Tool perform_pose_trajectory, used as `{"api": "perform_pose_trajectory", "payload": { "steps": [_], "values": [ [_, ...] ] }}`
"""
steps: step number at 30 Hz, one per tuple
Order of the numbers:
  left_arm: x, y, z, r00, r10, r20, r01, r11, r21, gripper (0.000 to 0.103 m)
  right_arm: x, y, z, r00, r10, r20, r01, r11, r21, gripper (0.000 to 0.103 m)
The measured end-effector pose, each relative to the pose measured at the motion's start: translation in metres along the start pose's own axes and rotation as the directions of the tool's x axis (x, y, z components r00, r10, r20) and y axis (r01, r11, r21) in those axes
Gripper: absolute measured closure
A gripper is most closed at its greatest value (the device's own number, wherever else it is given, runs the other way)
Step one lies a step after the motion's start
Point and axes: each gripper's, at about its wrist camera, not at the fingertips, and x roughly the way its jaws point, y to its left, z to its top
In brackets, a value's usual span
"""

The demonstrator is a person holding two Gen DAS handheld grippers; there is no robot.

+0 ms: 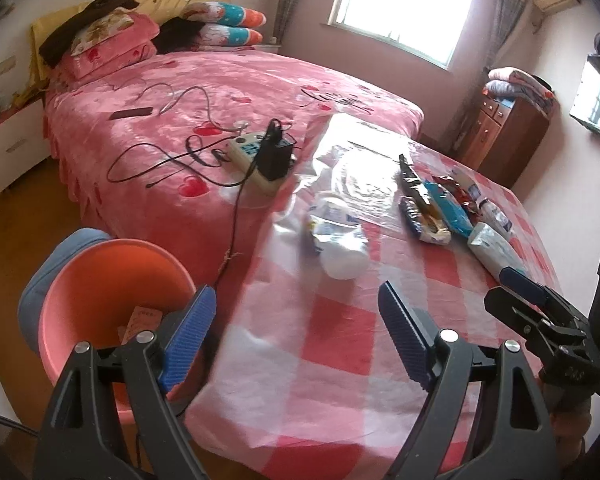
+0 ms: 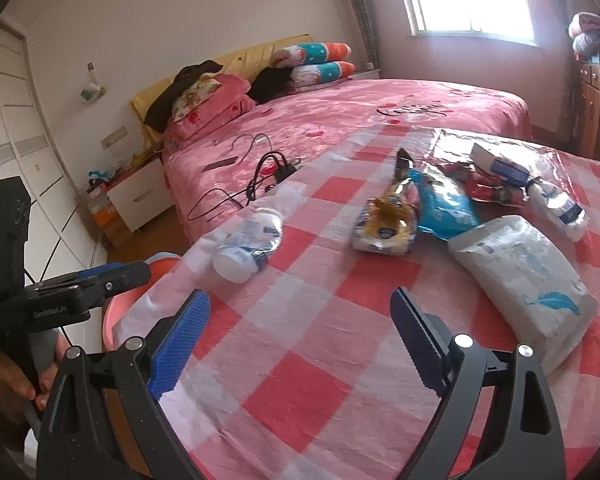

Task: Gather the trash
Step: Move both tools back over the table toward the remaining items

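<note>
A crushed plastic bottle point(image 1: 337, 236) lies on the red-and-white checked table point(image 1: 324, 344); it also shows in the right wrist view point(image 2: 248, 242). Beyond it lie a yellow snack wrapper point(image 2: 386, 224), a blue wrapper point(image 2: 446, 208), a white tissue pack point(image 2: 520, 276), a small bottle point(image 2: 560, 208) and a box point(image 2: 498, 164). A pink bin point(image 1: 112, 304) stands at the table's left edge with a card inside. My left gripper point(image 1: 296, 336) is open and empty, its left finger over the bin's rim. My right gripper point(image 2: 300, 336) is open and empty above the table's near part.
A bed point(image 1: 204, 112) with a pink cover stands behind the table and carries a power strip point(image 1: 256, 160), cables and a phone. A white nightstand point(image 1: 12, 144) is at the left, a wooden cabinet point(image 1: 508, 136) at the right.
</note>
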Motion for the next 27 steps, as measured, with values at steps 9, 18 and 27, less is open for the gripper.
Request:
{"api": "perform_pose_trajectory", "payload": {
  "steps": [9,18,27],
  "values": [
    [0.009,-0.038,0.011,1.0,-0.027,-0.004,0.027,0.998,0.064,0.019,-0.013,-0.036,0.002,0.999,-0.036,0.016,0.035,0.997,0.063,0.012],
    [0.026,-0.073,0.02,0.998,-0.066,-0.014,0.067,0.99,0.123,0.019,-0.029,-0.081,0.003,0.995,-0.094,0.032,0.088,0.985,0.15,0.012],
    [0.054,-0.073,0.029,1.0,-0.019,-0.018,0.02,0.995,0.099,0.019,-0.042,-0.118,0.002,0.988,-0.152,0.019,0.146,0.971,0.188,0.012]
  ]
}}
